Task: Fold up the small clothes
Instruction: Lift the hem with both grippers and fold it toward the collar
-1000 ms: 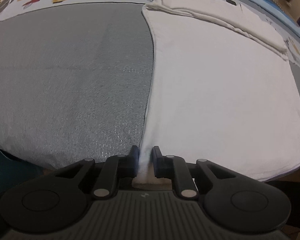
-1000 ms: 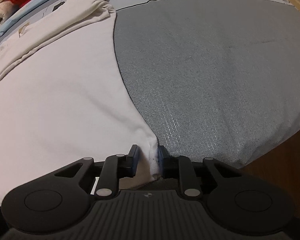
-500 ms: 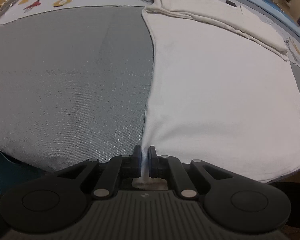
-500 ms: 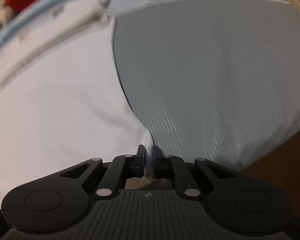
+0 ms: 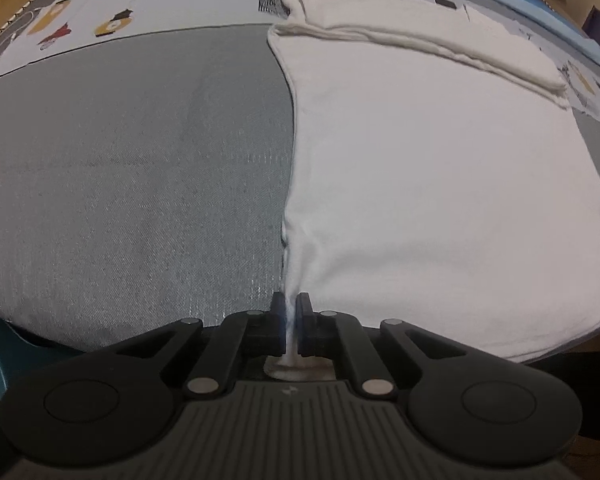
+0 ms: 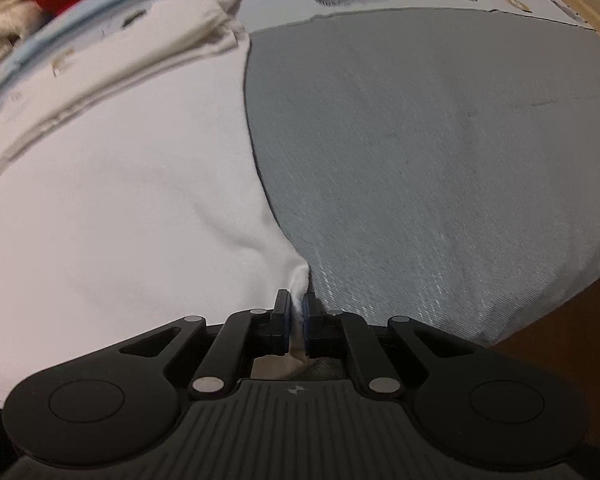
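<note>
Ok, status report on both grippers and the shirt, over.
Left gripper shut on white garment's near left corner. Right gripper shut on its near right corner. Garment flat on grey mat, far end folded. Nothing in the way.

black ribbed tongs (image 5: 291,312), silver rivets, round side discs, seemingly blue-edged pads (image 6: 286,322)

Grey cloth (image 5: 132,184) over animal-print sheet (image 5: 172,4); wooden floor (image 6: 572,328).
</note>
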